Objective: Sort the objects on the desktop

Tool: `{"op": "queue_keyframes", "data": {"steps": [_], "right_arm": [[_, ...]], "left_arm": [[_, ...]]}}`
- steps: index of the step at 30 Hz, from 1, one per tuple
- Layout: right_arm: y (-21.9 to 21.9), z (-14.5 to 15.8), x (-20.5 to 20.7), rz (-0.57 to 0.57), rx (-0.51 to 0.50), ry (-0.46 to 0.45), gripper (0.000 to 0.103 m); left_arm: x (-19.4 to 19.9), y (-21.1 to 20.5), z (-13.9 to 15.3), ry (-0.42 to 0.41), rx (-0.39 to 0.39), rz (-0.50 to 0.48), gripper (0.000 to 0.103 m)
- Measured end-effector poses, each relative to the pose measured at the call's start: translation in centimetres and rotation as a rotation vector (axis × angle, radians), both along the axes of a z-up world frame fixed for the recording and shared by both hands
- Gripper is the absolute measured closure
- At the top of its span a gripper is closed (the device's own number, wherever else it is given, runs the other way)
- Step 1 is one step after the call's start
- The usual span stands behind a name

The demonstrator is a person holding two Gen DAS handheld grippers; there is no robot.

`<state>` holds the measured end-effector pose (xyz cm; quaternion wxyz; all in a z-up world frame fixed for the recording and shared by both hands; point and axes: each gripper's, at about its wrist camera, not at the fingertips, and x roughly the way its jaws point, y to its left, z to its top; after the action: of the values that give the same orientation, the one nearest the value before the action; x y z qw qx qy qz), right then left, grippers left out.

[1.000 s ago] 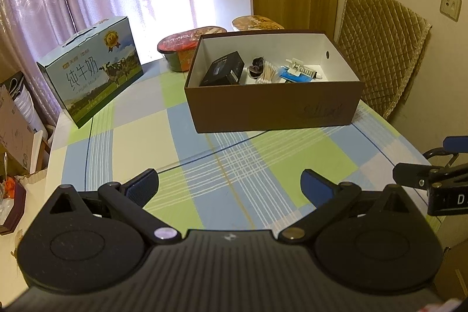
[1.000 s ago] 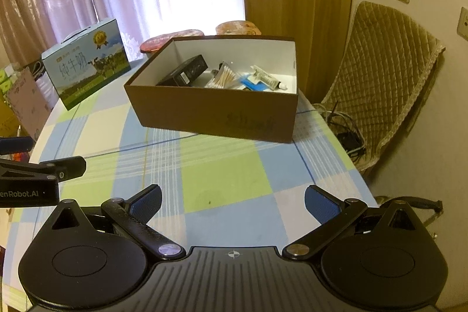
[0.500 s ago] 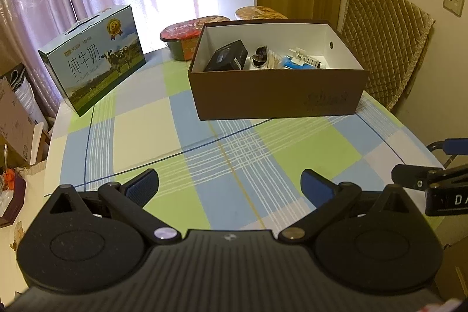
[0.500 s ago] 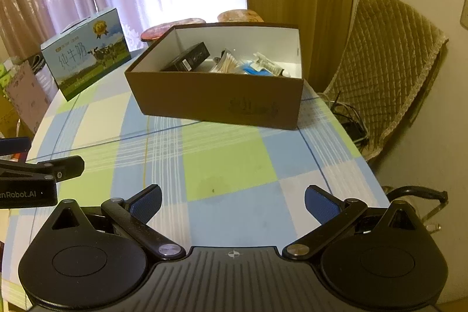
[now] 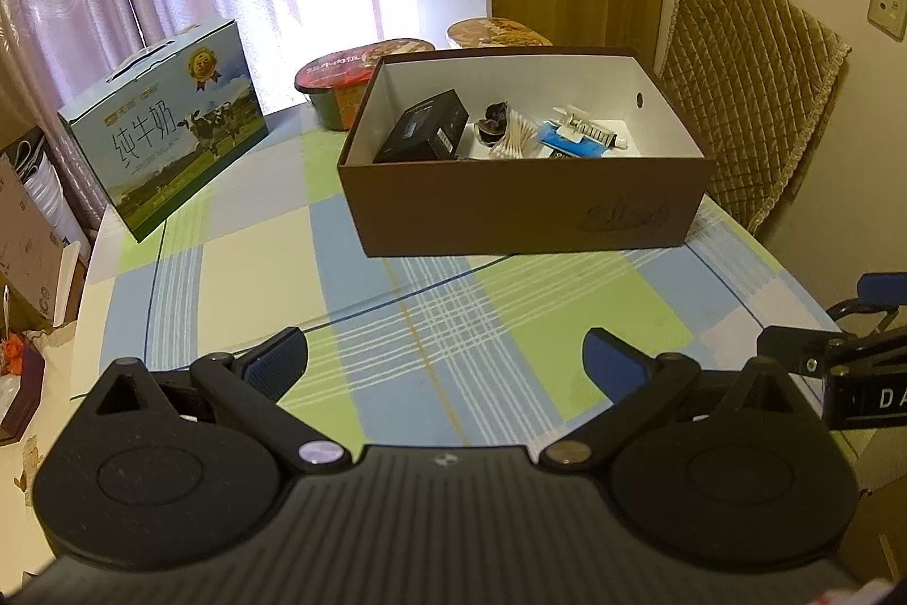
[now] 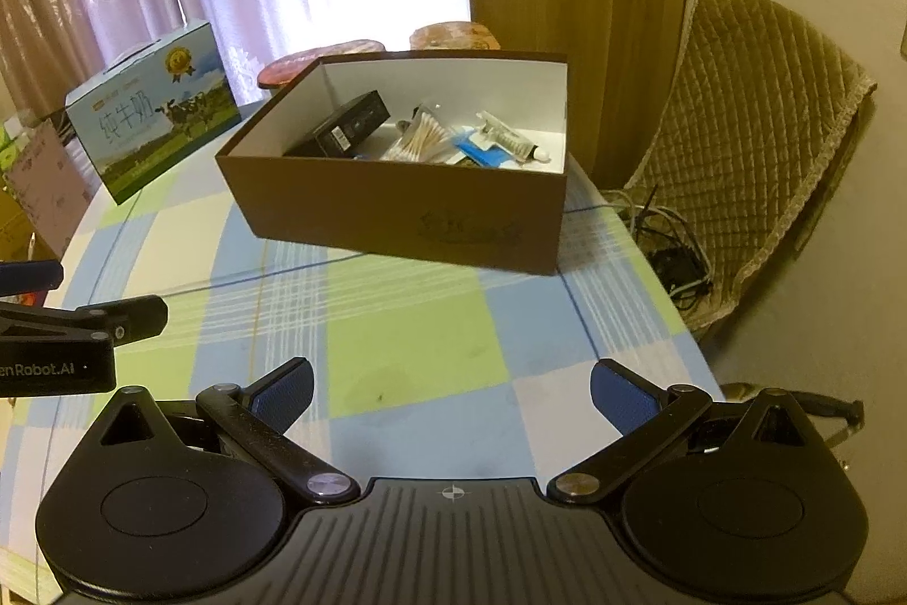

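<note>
The bench (image 5: 238,265) lies bare along its near edge, likely because the loose things are already gathered. The brown box (image 5: 527,208) sits toward the far right corner, holding a black case (image 5: 425,128), cotton swabs (image 5: 513,140) and a tube (image 5: 589,134). Left claw (image 5: 445,355) and right claw (image 6: 450,389) hover released, empty, over the near edge.
</note>
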<state>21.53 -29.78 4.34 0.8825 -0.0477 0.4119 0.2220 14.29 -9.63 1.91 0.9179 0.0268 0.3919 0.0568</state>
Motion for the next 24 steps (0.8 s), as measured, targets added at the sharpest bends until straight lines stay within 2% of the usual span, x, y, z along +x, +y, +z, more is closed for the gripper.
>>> {"op": "queue_keyframes", "data": {"steps": [24], "right_arm": [[-2.6,-0.6,6.1,0.071,-0.019,0.016,0.002]], "left_arm": [[5.1,-3.9,-1.1,0.019,-0.010,0.067,0.001]]}}
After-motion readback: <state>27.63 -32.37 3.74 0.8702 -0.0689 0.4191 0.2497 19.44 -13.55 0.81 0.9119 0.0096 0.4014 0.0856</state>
